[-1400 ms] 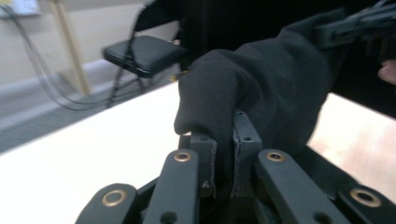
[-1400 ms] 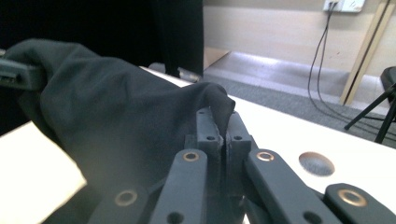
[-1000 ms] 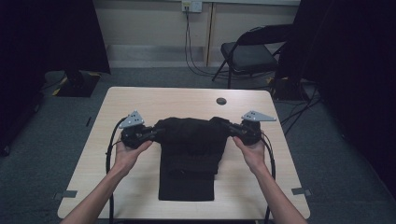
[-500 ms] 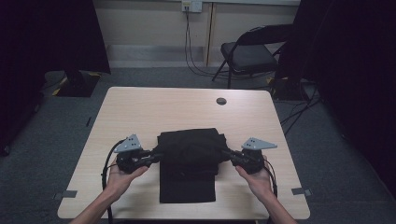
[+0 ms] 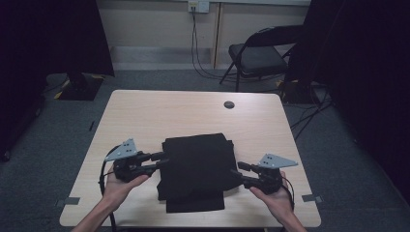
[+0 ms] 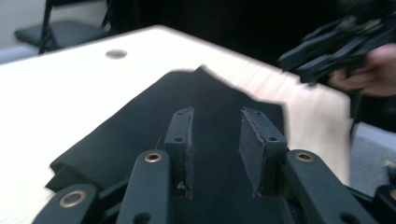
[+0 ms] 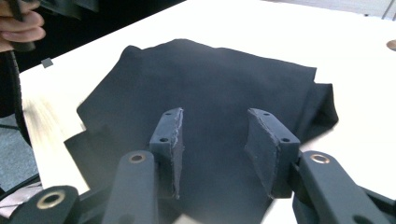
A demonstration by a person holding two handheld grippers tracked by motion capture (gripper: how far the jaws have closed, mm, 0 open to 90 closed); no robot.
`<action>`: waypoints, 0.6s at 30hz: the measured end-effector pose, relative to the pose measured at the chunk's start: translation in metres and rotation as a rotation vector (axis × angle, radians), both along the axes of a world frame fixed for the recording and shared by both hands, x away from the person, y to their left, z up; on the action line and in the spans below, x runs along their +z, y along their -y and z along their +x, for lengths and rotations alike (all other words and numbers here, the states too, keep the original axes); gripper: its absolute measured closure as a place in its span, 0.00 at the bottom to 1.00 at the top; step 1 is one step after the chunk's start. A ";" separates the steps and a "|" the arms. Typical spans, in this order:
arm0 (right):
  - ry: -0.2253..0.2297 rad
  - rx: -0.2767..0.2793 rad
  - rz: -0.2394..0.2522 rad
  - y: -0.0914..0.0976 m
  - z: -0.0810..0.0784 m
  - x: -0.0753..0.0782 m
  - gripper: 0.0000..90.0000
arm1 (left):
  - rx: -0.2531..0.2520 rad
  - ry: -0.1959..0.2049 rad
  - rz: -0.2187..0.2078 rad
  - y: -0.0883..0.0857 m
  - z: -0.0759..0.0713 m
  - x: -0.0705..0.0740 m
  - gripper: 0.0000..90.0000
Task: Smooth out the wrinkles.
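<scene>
While the black cloth (image 5: 196, 169) is lying folded over, one fold looks done. Both the left gripper (image 5: 157, 162) and right gripper (image 5: 238, 173), jaws just opening, are gaping empty; further folding is probably remaining.

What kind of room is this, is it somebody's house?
Probably not a house. It looks like a workroom or small studio set up for recording: a plain wooden table stands on grey carpet, dark curtains hang at the sides, and a folding chair sits by a bare wall with cables running from a socket.
</scene>
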State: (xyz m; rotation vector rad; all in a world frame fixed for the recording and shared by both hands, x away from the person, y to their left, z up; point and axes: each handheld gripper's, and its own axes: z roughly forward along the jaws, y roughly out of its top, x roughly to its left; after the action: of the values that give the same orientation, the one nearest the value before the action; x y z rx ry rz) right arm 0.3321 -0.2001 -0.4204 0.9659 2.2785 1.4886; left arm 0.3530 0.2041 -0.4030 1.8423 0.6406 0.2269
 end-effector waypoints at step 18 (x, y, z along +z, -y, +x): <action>-0.146 0.254 -0.275 -0.086 0.012 -0.066 0.73 | -0.073 -0.118 0.222 0.056 0.023 -0.052 0.55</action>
State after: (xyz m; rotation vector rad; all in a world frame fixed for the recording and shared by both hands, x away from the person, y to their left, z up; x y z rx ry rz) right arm 0.3440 -0.1143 -0.4861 0.7506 2.7063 1.1778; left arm 0.3757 0.1481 -0.4546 2.1015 0.6490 0.1458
